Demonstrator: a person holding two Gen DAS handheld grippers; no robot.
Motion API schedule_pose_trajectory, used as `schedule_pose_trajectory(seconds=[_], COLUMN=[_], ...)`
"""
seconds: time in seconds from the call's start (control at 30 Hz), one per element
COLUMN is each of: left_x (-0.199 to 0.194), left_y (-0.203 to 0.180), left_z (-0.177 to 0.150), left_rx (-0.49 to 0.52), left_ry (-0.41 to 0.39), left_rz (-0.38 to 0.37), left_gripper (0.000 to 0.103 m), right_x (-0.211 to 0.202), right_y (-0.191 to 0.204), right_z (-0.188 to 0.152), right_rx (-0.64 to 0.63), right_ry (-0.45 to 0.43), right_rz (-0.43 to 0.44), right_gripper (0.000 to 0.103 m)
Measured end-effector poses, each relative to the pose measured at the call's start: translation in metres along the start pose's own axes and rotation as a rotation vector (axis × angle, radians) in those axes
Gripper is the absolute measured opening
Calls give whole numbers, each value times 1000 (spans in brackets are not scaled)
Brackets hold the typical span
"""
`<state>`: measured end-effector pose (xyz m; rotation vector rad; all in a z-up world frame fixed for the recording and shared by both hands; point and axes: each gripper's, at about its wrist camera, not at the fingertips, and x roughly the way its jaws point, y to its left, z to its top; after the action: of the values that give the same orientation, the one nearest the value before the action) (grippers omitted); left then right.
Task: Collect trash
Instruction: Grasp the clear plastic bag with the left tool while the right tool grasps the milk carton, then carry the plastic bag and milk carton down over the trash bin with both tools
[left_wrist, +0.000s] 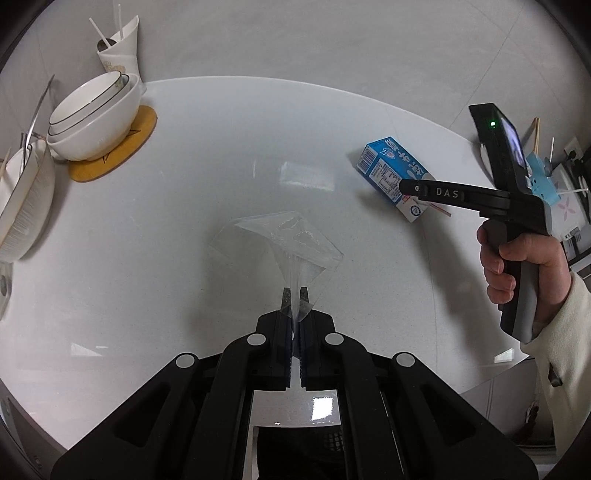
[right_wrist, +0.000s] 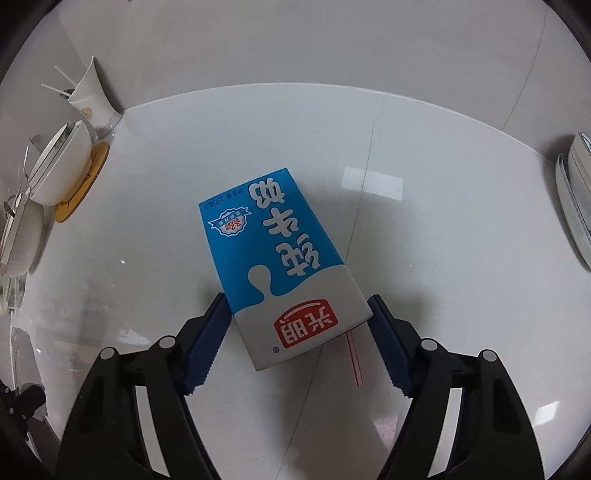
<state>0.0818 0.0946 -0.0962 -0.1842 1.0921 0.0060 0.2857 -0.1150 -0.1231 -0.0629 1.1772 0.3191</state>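
Note:
A crumpled piece of clear plastic film (left_wrist: 284, 240) hangs from my left gripper (left_wrist: 294, 295), which is shut on its lower corner just above the white round table (left_wrist: 184, 221). A blue and white milk carton (right_wrist: 280, 258) lies flat on the table with a pink straw (right_wrist: 354, 363) sticking out beneath its near end. My right gripper (right_wrist: 297, 301) straddles the carton's near end. Its left pad (right_wrist: 207, 343) is against the carton's side, while the right pad (right_wrist: 388, 343) stands a sliver off the corner. The left wrist view shows the carton (left_wrist: 384, 162) under that gripper (left_wrist: 404, 188).
Stacked white bowls (left_wrist: 96, 114) sit on a yellow wooden mat (left_wrist: 122, 155) at the far left, beside a white cone cup with sticks (left_wrist: 122, 51) and more dishes (left_wrist: 22, 206). Plates (right_wrist: 576, 199) stand at the far right. A hand (left_wrist: 517, 266) holds the right gripper.

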Motion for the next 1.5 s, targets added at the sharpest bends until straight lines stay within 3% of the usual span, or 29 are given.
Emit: schedule_pose_trajectory(seconds=[0.53,0.77,1.5], left_x=[2,1,-18], left_y=[-25,-47,-119], left_z=[-3,-11,-52], left_rx=[26,53,130], left_ry=[0,-3,-16], left_rz=[-18,-42,-92], left_gripper=[1,1,1], right_x=[-97,-136,-200], right_y=[-25,-38,-87], right_z=[-59,-90,-196], right_rx=[137,169,246], right_ry=[-149,-196,-222], right_rz=[33,6,-8], right_gripper=[70,70,70])
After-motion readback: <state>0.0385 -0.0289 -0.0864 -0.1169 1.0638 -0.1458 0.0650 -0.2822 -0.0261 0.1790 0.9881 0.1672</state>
